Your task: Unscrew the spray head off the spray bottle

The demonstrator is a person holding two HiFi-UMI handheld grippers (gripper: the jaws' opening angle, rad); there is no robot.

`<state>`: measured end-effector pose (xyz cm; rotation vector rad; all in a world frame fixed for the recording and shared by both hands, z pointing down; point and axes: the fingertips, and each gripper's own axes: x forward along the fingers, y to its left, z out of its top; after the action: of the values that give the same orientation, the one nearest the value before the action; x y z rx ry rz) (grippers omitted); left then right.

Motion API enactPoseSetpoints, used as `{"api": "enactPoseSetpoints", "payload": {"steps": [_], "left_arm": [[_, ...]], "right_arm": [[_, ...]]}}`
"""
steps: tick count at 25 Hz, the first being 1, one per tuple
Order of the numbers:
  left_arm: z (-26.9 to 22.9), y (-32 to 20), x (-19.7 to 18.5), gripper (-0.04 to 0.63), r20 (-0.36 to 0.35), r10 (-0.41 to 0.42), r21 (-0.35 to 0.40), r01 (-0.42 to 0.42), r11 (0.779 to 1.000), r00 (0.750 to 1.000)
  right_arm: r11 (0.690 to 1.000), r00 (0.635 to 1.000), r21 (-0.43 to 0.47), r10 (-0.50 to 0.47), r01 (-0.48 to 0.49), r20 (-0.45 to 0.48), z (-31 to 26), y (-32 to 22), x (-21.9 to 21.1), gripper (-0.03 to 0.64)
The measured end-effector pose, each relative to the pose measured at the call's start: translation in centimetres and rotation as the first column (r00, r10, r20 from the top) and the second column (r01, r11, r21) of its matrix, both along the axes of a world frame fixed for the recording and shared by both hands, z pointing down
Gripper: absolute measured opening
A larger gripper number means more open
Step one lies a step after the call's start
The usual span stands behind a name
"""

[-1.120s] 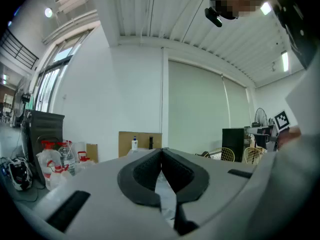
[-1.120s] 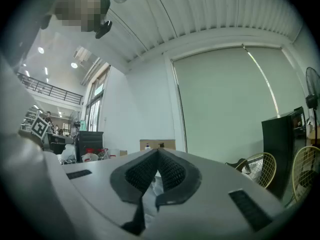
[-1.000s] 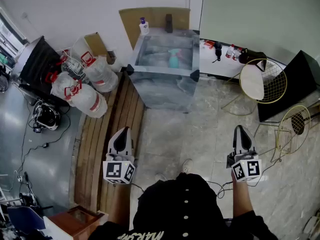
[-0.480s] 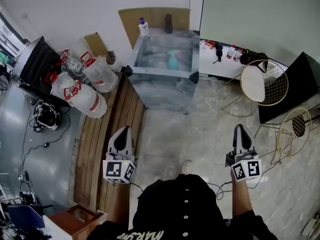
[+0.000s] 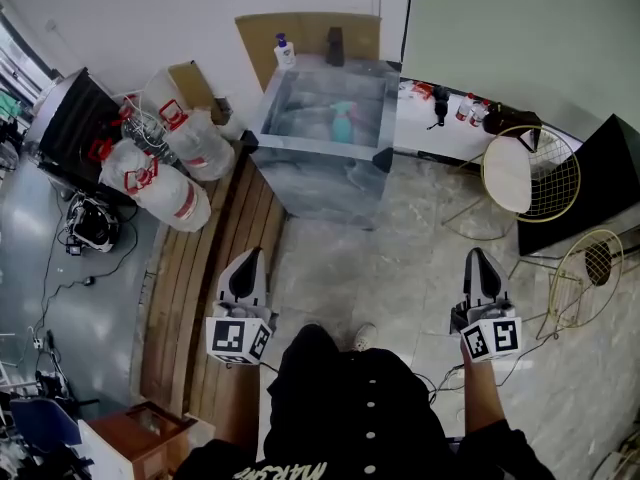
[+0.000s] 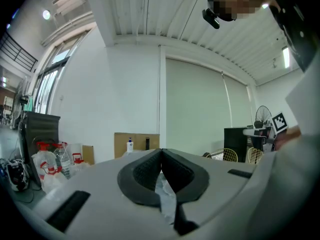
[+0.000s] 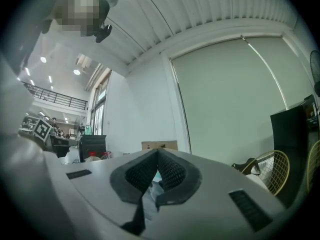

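My left gripper (image 5: 249,260) and right gripper (image 5: 479,259) are pressed together, empty. The spray bottle (image 5: 343,120), upper centre, is probably light and slick: clamp body, twist collar.

The spray bottle (image 5: 344,123) is small and teal, with a paler spray head (image 5: 340,107) at its far end, seemingly on. It rests on the shiny table (image 5: 315,148), toward the far right of the top. It is too small to tell whether it stands upright or leans.
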<state>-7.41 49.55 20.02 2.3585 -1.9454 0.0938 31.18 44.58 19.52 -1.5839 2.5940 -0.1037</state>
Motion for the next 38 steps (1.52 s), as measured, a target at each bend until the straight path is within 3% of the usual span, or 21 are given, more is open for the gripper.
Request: {"api": "enactPoseSetpoints", "payload": {"steps": [8, 18, 29, 38], "left_arm": [[0.5, -3.4, -0.8, 0.026, -0.011, 0.004, -0.009, -0.004, 1.0, 1.0], [2.1, -13.6, -4.1, 0.026, 0.004, 0.032, -0.018, -0.032, 0.999, 0.999], [2.7, -22.8, -7.0, 0.026, 0.013, 0.111, -0.026, -0.111, 0.993, 0.994], [2.9, -28.5, -8.4, 0.026, 0.031, 0.232, -0.046, -0.231, 0.972, 0.972]], "right_arm": [[1.0, 1.0, -0.014, -0.028, 0.028, -0.009, 0.9, -3.8, -1.6, 0.014], [1.0, 0.998, 0.02, -0.008, 0.009, -0.056, -0.3, -13.5, -5.1, 0.014], [1.0, 0.997, 0.013, -0.008, 0.009, -0.078, -0.2, -22.1, -10.1, 0.014], [0.999, 0.996, 0.007, 0.042, -0.041, -0.081, 0.0, -26.2, -13.0, 0.014]]}}
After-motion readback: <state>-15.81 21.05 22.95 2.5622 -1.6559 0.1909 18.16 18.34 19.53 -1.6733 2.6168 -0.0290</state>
